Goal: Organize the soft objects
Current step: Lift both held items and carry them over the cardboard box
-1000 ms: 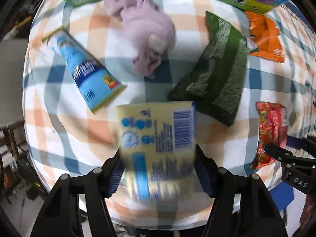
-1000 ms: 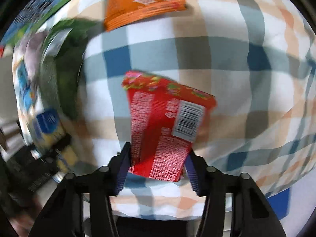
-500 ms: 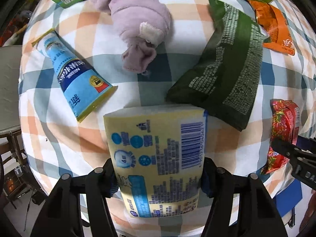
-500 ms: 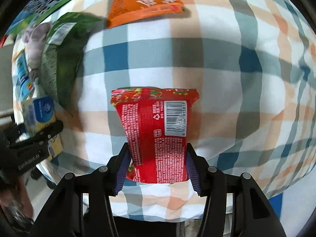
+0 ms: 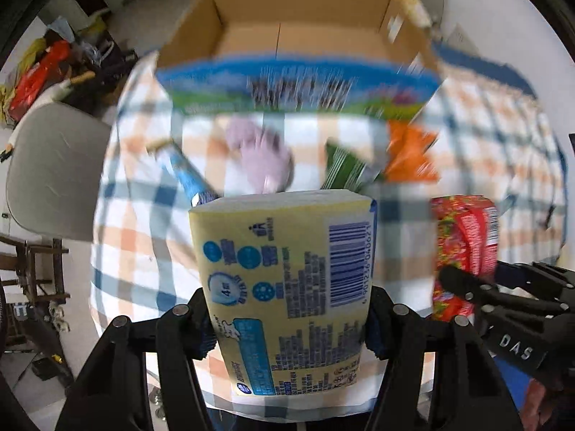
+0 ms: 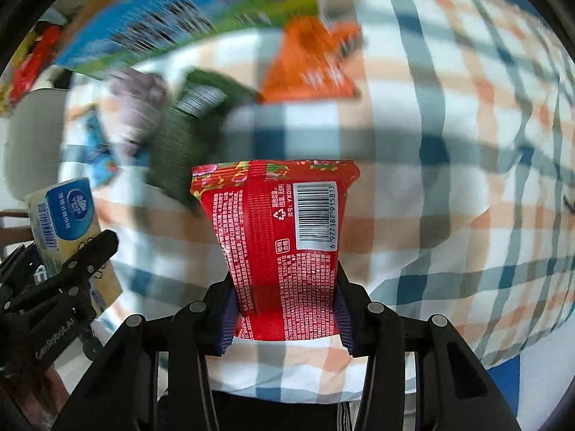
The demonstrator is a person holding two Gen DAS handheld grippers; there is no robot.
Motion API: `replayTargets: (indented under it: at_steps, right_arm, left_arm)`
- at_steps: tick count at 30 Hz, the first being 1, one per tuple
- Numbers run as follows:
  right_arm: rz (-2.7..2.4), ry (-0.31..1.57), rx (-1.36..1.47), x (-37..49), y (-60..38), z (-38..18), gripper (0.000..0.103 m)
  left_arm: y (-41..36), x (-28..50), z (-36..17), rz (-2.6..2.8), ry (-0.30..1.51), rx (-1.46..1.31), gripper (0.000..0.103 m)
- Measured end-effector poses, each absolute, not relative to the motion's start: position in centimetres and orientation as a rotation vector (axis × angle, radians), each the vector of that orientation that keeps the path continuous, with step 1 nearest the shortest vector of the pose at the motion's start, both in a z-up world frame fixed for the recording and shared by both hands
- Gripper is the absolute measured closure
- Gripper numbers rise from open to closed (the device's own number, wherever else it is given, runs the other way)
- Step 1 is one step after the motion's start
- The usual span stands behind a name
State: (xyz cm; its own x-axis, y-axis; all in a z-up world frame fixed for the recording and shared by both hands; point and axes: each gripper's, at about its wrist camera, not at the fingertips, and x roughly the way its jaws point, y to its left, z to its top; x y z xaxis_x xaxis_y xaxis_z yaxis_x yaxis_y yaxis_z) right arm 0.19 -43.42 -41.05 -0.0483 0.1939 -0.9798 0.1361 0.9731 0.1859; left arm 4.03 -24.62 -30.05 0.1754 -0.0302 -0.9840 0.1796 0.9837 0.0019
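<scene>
My left gripper (image 5: pixel 287 323) is shut on a yellow tissue pack (image 5: pixel 284 287) and holds it above the checked tablecloth (image 5: pixel 143 251); the pack also shows in the right wrist view (image 6: pixel 68 222). My right gripper (image 6: pixel 284 319) is shut on a red snack packet (image 6: pixel 280 244), also seen in the left wrist view (image 5: pixel 463 244). An open cardboard box (image 5: pixel 298 39) stands at the table's far edge. On the cloth lie a pink plush toy (image 5: pixel 262 154), a blue tube (image 5: pixel 187 176), a green packet (image 5: pixel 345 168) and an orange packet (image 5: pixel 409 154).
A grey chair (image 5: pixel 54 172) stands left of the table. Clutter with a red bag (image 5: pixel 36 75) lies on the floor at the far left. The box's blue and green printed side (image 6: pixel 187 25) faces me.
Both grippers have risen and tilted up with their packs. The cardboard box has come into the left wrist view, and the items on the cloth look farther away.
</scene>
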Motion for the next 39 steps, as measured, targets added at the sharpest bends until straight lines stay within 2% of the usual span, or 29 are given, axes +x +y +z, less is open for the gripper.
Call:
replayTargets:
  at_steps: [3,9,19,25,31,39]
  right_arm:
    - [0.092,1.558,0.253,0.0,-44.3,-37.0,0.056]
    - [0.139,1.419,0.253,3.0,-45.5,-29.3,0.056]
    - [0.109,1.318,0.287,14.5,-43.6,-23.5,0.056]
    - [0.042,1.337,0.276,25.6,-39.5,-20.7,0.056]
    - [-0.020,1.420,0.286,34.4,-38.9,-25.0,0.056]
    - [-0.088,1.520,0.266,40.9,-38.7,-31.8,0.056]
  left_arm:
    - [-24.1,6.2,-24.8,-0.163,1.333,0.117,0.043]
    - [-25.1,10.4,-19.1,-0.201,1.250,0.119,0.043]
    - [-24.2,22.5,-16.6,-0.274,1.245,0.110,0.043]
    - [-23.0,32.1,-19.9,-0.303,1.354,0.072,0.043]
    - [-22.6,39.3,-25.7,-0.340,1.499,0.005,0.043]
    - [-23.3,44.9,-32.4,-0.389,1.651,-0.015,0.043]
